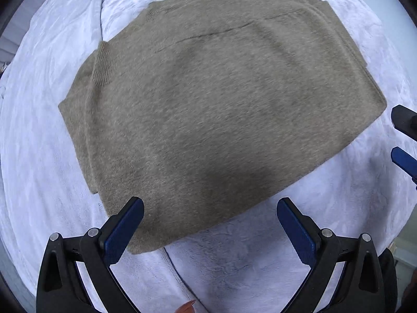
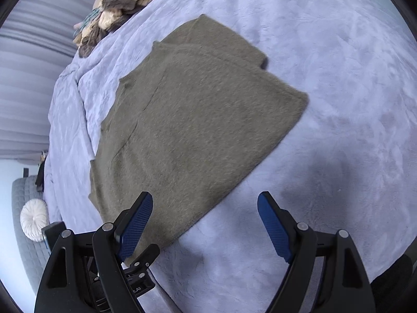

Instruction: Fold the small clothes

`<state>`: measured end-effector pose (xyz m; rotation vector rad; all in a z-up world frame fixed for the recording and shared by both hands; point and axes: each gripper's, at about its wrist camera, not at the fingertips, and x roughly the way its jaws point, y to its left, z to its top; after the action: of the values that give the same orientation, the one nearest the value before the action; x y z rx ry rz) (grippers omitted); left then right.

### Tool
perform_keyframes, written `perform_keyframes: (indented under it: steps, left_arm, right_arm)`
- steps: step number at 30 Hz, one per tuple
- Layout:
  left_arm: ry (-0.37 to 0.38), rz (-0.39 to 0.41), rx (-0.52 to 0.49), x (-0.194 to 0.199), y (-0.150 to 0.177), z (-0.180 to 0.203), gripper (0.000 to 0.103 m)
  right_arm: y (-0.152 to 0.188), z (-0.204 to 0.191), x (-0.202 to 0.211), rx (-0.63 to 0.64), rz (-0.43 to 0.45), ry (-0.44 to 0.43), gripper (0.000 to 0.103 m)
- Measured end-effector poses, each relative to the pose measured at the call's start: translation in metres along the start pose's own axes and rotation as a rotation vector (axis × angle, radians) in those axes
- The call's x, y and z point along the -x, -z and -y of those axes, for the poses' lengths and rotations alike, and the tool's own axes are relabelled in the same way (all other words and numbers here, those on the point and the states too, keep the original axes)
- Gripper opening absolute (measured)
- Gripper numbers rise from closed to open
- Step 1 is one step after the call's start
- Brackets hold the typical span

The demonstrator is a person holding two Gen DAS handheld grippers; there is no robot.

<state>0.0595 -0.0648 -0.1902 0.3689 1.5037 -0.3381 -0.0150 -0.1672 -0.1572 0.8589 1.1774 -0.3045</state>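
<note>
Left wrist view is showing your left gripper (image 1: 209, 215) hanging straight over the near edge of the olive sweater (image 1: 208, 109), its jaws standing wide apart with nothing between them. One blue pad is sitting over the knit near the near left corner; the other is hanging over the bare blanket (image 1: 47, 156). Your right gripper (image 2: 204, 214) is standing just as wide and is also holding nothing; it is angling down at the near hem from the right side.

The sweater is lying flat on the pale lavender blanket of the bed, well apart from the heap of other clothes (image 2: 117, 7) at the far left edge. It is looking partly folded already: the sleeves appear tucked in, giving a rough rectangle with the ribbed collar at the far end and a ribbed cuff showing on the left side. The knit is fuzzy and thick, so it is probably going to hold a crease loosely.

For the next fold, you are likely wanting both near corners pinched at once. Bring each gripper down so one pad is sliding under every layer, and be keeping the lift even so the tucked sleeves are not slipping out.
</note>
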Motion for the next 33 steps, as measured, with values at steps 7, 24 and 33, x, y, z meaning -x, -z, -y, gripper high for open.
perform_keyframes:
  steps: [7,24,33]
  left_arm:
    - [0.03,-0.032,-0.038,0.006,-0.006,0.012,0.102]
    - [0.082,0.036,0.097,-0.02,-0.052,-0.027,0.102]
    - [0.098,0.067,0.252,-0.021,-0.043,-0.072,0.102]
  right_arm:
    - [-0.017,0.011,0.015,-0.055,0.033,-0.013,0.085]
    - [-0.011,-0.024,-0.019,0.125,-0.078,0.031,0.085]
    - [-0.003,-0.03,-0.06,0.165,-0.18,-0.046,0.085]
